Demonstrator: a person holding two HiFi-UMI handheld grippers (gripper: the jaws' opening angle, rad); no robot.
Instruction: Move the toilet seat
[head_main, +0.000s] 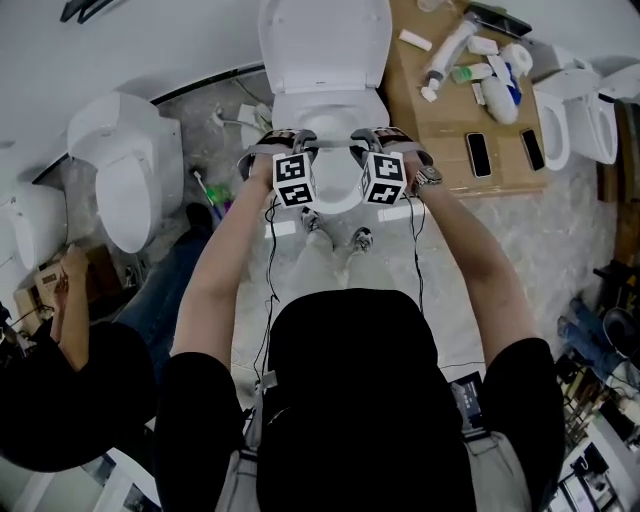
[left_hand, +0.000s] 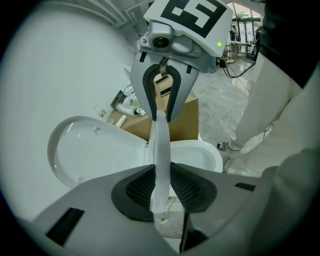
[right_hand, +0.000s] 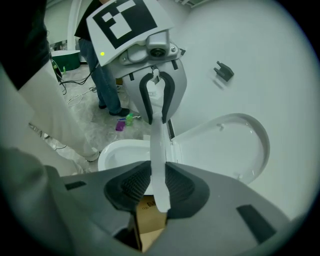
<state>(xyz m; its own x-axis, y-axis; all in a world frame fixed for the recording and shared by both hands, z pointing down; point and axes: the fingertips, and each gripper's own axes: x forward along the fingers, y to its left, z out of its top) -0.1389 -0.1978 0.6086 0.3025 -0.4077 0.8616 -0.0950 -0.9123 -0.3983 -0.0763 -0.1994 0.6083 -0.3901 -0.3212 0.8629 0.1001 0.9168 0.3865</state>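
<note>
A white toilet stands in front of me with its lid (head_main: 322, 40) upright against the back. Its seat ring (head_main: 336, 200) is tilted up off the bowl (right_hand: 125, 150). My left gripper (head_main: 280, 142) is shut on the ring's left side and my right gripper (head_main: 390, 140) on its right side. In the left gripper view the seat (left_hand: 161, 150) shows edge-on as a thin white strip, clamped between the pads of my left gripper (left_hand: 161, 190) and running to the right gripper (left_hand: 160, 116). The right gripper view mirrors this: the seat (right_hand: 157, 150) sits in my right gripper (right_hand: 157, 187).
Another toilet (head_main: 125, 185) stands to the left and one (head_main: 575, 120) at the far right. A cardboard box (head_main: 450, 110) beside the toilet carries tubes, bottles and phones. A second person (head_main: 70, 370) crouches at lower left. Small bottles (head_main: 215, 200) lie on the floor.
</note>
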